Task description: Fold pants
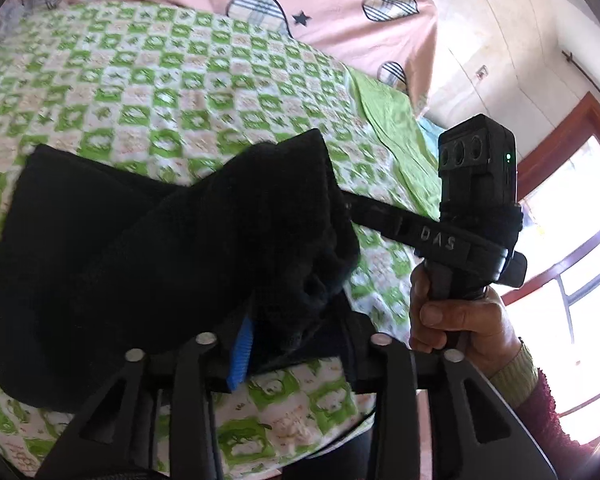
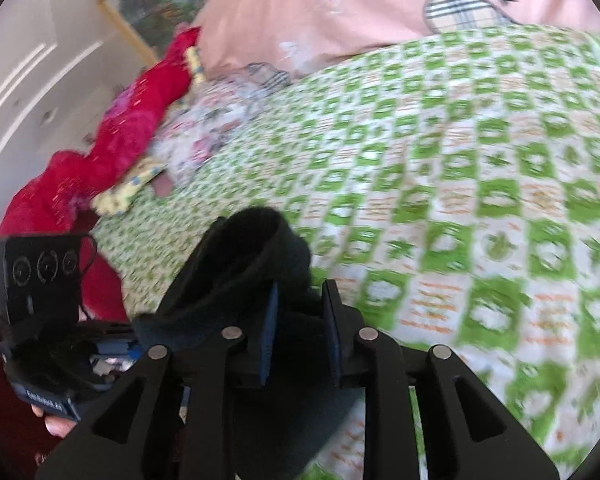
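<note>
The black pants (image 1: 148,248) lie bunched on the green-and-white checked bed cover (image 1: 180,80). In the left wrist view one end is heaped over my left gripper (image 1: 296,332). Its jaws stand apart with cloth between them, and part of one blue pad (image 1: 242,354) is bare. From the right, the right gripper's finger (image 1: 384,218) reaches into the same heap, and a hand (image 1: 460,320) holds its handle. In the right wrist view my right gripper (image 2: 300,304) has both blue pads (image 2: 270,336) bare on their inner faces. A fold of the pants (image 2: 240,264) hangs over its left fingertip.
A pink quilt with checked hearts (image 1: 320,0) is piled at the head of the bed. A red garment (image 2: 132,128) and patterned cloths (image 2: 204,132) lie along the wall side. A green sheet edge (image 1: 396,132) and a bright window (image 1: 572,248) are on the other side.
</note>
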Demonstrator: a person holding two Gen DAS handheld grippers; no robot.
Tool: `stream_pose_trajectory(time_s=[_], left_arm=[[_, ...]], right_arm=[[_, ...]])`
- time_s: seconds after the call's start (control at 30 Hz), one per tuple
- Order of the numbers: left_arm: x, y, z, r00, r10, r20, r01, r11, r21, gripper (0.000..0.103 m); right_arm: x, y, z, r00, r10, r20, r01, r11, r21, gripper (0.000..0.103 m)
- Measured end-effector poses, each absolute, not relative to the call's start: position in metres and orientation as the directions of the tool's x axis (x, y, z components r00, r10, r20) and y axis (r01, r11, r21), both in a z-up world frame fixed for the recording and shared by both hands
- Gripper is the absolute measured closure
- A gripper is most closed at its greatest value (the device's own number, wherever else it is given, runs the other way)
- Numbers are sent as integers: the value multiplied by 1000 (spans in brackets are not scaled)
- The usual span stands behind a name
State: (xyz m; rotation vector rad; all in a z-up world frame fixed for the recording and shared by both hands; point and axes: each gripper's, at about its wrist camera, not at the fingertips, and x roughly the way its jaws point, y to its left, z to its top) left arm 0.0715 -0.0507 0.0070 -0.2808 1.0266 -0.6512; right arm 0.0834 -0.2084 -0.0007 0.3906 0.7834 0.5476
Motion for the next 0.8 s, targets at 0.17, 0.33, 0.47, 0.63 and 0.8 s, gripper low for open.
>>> stream_pose_trajectory(time_s=[0.17, 0.33, 0.47, 0.63, 0.8], left_arm=[[61, -51, 11, 337, -641, -689, 395, 761, -515, 59], [51, -37, 25, 359, -655, -665, 406, 751, -521, 41], [47, -19, 31, 406, -624, -668, 375, 780, -501, 35], [51, 14, 34, 466, -583, -665, 298, 812, -502, 29], [57, 52, 33, 519, -528, -672, 214, 841, -496, 28]], right_arm=[[61, -228, 8, 663, 506, -552, -187, 826, 532, 51], [39, -231, 24, 719, 485, -497, -153, 809, 568, 26], [28, -217, 38, 753, 447, -483, -131, 821, 555, 17], [25, -192, 43, 754, 406, -517, -102, 849, 518, 14], [23, -176, 39, 744, 374, -553, -72, 869, 490, 14]])
